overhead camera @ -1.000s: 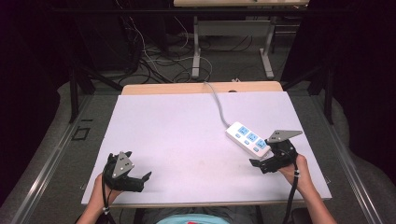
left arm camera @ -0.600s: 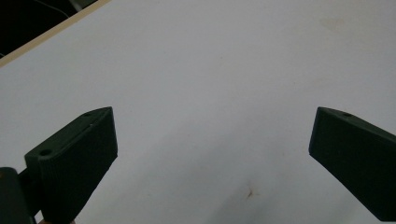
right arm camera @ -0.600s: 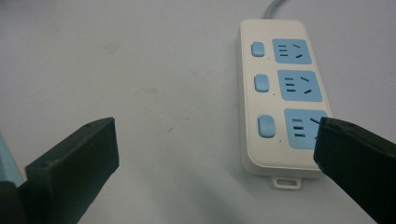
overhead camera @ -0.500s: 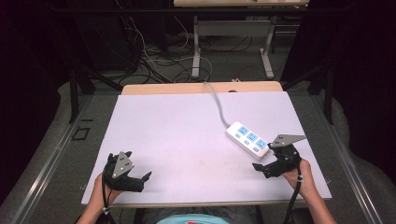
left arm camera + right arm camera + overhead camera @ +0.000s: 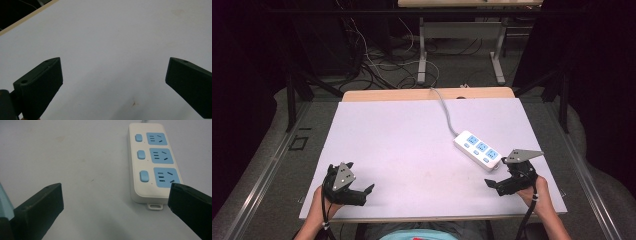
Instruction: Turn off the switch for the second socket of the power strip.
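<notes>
Now your right gripper has its jaws spread wide, pinching nothing; the white power strip lies just ahead of them, its near end beside the right-hand jaw. Your left gripper is likewise spread, over the bare white table, well apart from the strip.

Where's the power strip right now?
In the high view the power strip lies on the table's right side, just ahead of the right tongs, untouched.

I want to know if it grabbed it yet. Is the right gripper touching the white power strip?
Apart. In the high view, bare table shows between the right gripper and the power strip; the gripper sits nearer the person, jaws wide open.
</notes>
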### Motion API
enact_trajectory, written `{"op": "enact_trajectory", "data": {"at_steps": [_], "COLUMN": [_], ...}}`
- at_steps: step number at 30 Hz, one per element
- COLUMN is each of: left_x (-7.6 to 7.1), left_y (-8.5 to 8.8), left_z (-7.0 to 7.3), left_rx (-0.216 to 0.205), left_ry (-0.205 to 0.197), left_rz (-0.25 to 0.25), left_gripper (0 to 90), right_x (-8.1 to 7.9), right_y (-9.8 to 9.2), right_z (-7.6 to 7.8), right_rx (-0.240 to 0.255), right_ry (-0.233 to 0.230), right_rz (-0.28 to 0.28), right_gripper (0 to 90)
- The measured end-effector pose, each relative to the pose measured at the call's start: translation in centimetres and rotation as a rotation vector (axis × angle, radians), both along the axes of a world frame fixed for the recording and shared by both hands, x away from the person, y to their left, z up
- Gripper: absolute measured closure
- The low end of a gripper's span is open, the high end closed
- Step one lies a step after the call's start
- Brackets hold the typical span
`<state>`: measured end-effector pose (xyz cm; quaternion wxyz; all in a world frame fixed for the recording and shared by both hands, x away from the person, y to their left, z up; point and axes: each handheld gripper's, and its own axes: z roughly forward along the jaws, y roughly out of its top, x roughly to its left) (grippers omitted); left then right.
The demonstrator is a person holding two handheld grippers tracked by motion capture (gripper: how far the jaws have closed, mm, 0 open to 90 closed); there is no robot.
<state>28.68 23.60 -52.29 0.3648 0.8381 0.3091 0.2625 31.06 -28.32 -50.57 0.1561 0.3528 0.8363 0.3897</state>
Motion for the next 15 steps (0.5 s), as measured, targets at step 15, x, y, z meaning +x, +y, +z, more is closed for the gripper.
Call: {"op": "enact_trajectory", "data": {"at_steps": [15], "left_x": [0.02], "left_y": [-0.04], "left_z": [-0.02], "left_rx": [0.002], "left_ry": [0.004], "left_rz": [-0.003], "left_gripper": [1.0], "right_x": [-0.44], "right_y": [-0.13], "right_z": [-0.22], "right_rx": [-0.005], "right_ry": [-0.008], "right_rz": [0.009], "right_gripper": [0.0]}}
